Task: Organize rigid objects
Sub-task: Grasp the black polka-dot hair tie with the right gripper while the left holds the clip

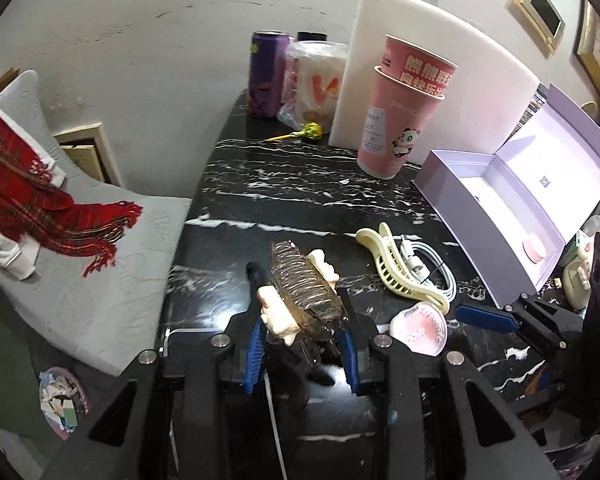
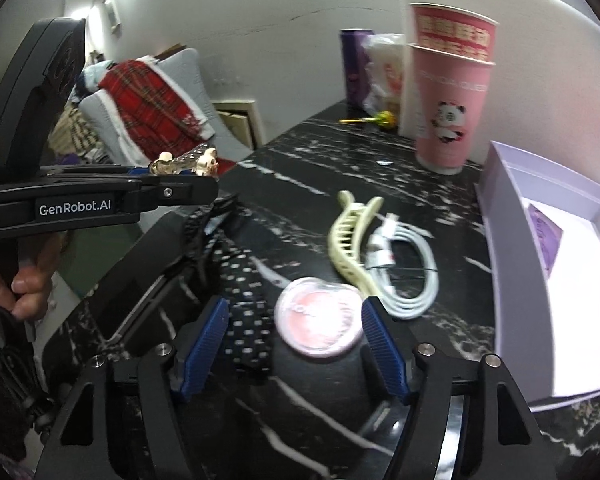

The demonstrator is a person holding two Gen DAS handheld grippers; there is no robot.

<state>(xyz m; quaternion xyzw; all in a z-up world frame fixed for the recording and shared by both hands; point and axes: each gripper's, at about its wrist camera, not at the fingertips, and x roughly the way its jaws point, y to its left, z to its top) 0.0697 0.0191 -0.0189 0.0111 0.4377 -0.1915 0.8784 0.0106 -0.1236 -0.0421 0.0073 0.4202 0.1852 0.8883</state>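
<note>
My left gripper is shut on a clear amber hair claw with cream bear trims, held above the black marble table. It also shows in the right wrist view, held in the left gripper. My right gripper is open, its blue pads either side of a round pink compact. The compact also shows in the left wrist view. A pale yellow hair claw and a coiled white cable lie beyond it. An open lilac box stands at the right.
Stacked pink cups, a white board, a purple can, a bagged roll and a lollipop stand at the table's far side. A dotted black strap lies by the right gripper. A grey cushion with a red scarf is left of the table.
</note>
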